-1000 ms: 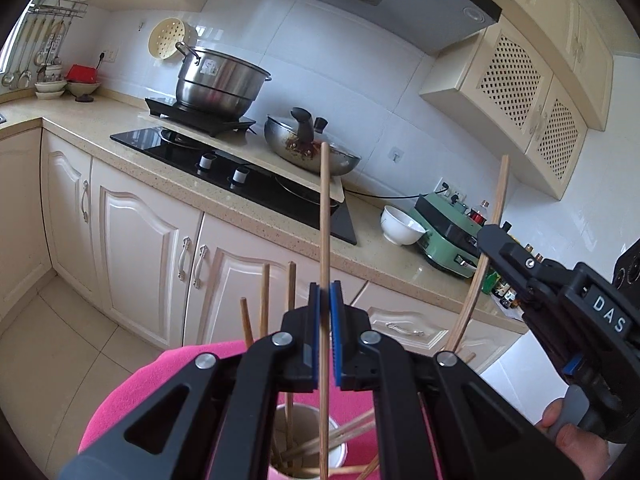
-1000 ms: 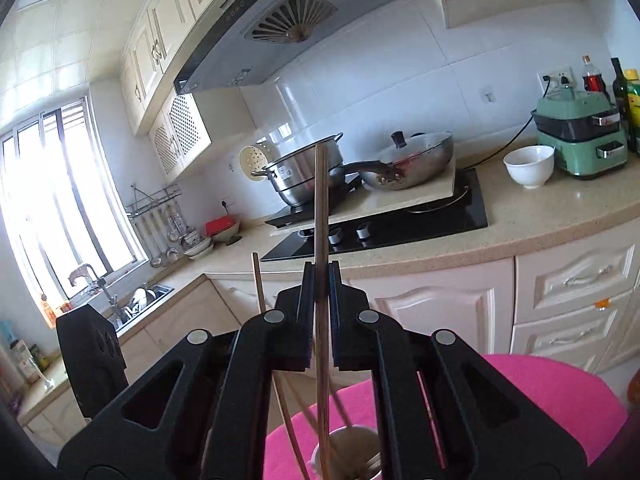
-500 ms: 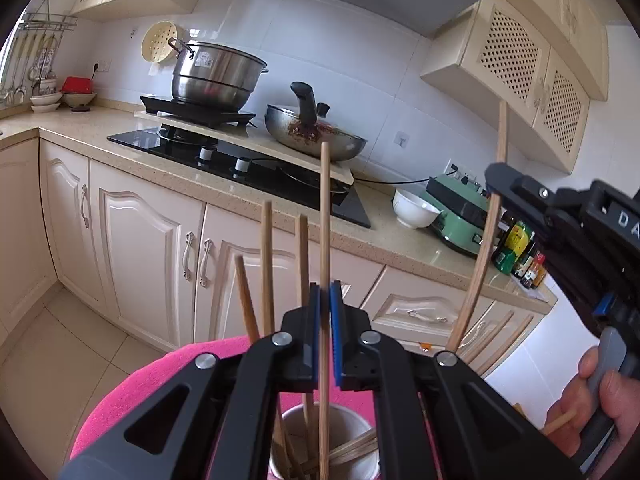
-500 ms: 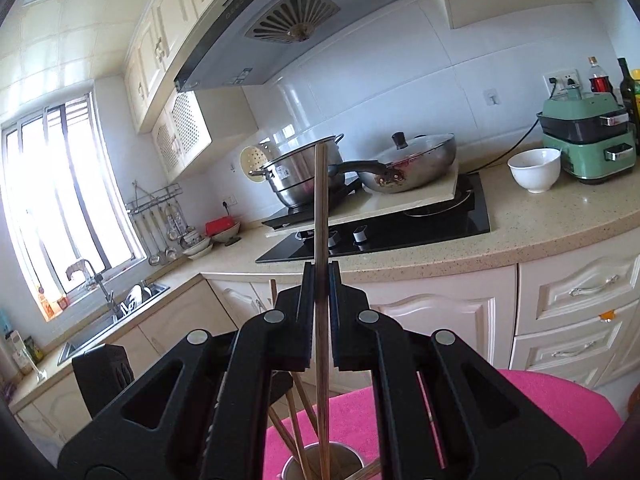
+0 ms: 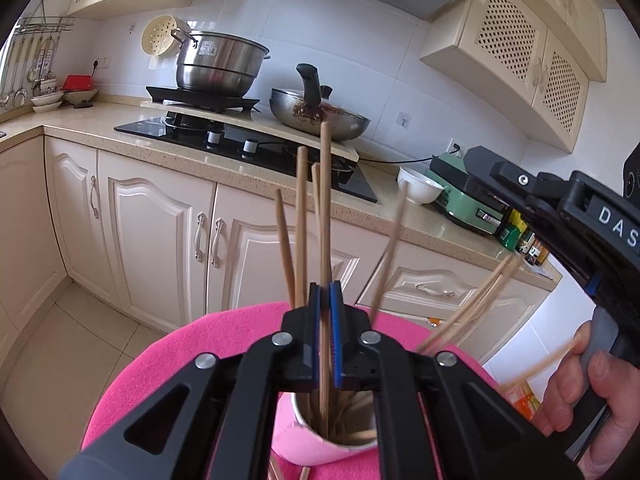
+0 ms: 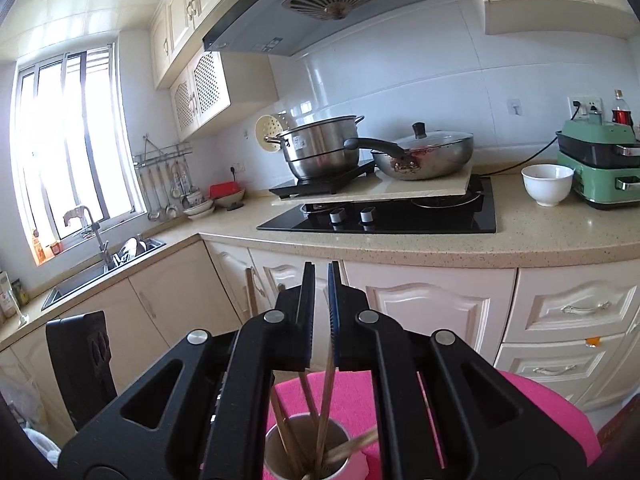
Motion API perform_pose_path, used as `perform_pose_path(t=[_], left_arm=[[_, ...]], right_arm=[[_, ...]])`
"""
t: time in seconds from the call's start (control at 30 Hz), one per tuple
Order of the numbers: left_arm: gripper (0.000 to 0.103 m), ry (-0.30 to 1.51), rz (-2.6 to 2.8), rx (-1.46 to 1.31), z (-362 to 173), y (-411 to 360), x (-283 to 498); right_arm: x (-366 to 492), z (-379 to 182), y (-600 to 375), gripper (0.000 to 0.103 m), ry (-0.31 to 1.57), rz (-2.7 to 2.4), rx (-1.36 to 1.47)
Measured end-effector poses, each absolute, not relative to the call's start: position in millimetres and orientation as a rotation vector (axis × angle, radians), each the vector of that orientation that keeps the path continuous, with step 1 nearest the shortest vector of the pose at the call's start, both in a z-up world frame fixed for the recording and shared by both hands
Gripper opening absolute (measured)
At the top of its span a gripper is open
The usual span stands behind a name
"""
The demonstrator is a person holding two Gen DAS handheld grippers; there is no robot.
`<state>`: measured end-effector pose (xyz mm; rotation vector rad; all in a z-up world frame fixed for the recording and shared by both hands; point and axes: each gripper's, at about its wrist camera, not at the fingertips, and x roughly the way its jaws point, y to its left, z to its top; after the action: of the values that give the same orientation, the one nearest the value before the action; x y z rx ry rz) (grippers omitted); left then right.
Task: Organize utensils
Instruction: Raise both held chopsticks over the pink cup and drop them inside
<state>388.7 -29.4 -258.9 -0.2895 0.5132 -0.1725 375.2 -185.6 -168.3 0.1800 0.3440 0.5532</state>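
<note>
While the left gripper clamps one upright wooden chopstick between narrow blue-edged pads, that stick's lower end stands inside the holder cup at 6 o'clock below the jaws. Right gripper: jaws nearly together, with a gap showing between them; a thin stick crosses just under them, grip not discernible. Cup: round, pale-walled, set on a fuzzy pink cloth. Loose chopsticks: slim, tan, straight, fanning from 11 to 2 o'clock. The person's hand grasps the right handle.
</note>
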Motion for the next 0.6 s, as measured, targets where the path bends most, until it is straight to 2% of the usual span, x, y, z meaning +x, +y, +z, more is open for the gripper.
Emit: perform_pose_path(t=[0.6], left_arm=[[0.006,0.609,-0.167,-0.255,-260.3,-33.9,366.9]], right_arm=[[349.0,-163.1,-190.0,0.007,0.4,0.524,0.16]])
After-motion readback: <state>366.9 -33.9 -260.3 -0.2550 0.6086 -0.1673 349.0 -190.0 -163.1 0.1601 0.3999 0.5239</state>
